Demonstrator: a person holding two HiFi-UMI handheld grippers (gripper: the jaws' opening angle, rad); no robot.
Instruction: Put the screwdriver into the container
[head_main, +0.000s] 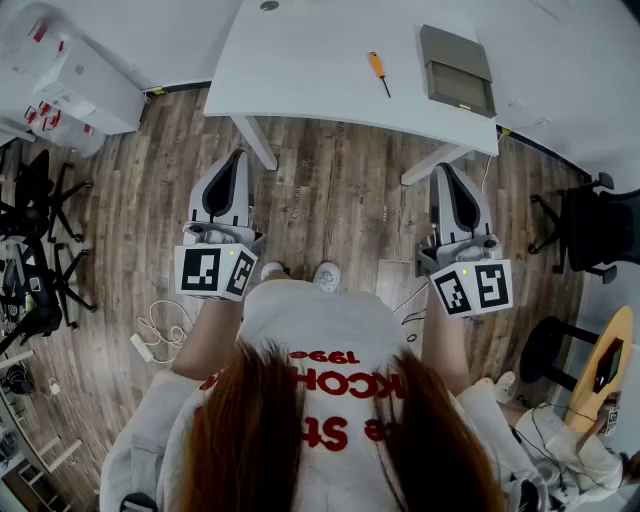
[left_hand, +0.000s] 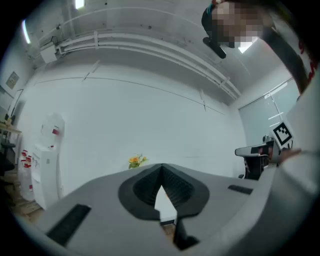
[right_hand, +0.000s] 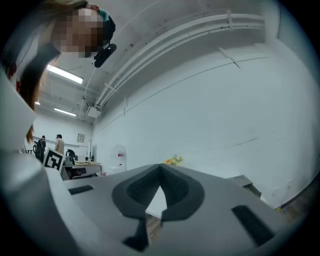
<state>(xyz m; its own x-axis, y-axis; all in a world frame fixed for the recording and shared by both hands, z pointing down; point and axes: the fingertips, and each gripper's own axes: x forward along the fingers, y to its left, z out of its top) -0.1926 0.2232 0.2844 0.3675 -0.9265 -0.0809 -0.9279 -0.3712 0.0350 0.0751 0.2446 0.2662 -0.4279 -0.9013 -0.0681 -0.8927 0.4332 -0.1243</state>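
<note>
In the head view a screwdriver (head_main: 378, 72) with an orange handle lies on the white table (head_main: 300, 60). To its right on the same table sits a grey open container (head_main: 457, 70). Both are well ahead of the grippers. My left gripper (head_main: 237, 157) hovers over the wooden floor short of the table, shut and holding nothing. My right gripper (head_main: 444, 171) is held level beside it, also shut and empty. In the left gripper view the jaws (left_hand: 161, 168) meet at their tips. The right gripper view shows its jaws (right_hand: 160, 168) closed the same way, with the container (right_hand: 246, 183) low at right.
The table's white legs (head_main: 256, 142) stand between the grippers and the tabletop. Black chairs (head_main: 40, 215) crowd the left side and another chair (head_main: 590, 225) the right. White boxes (head_main: 75, 85) sit at the far left. A cable and power strip (head_main: 150, 335) lie on the floor.
</note>
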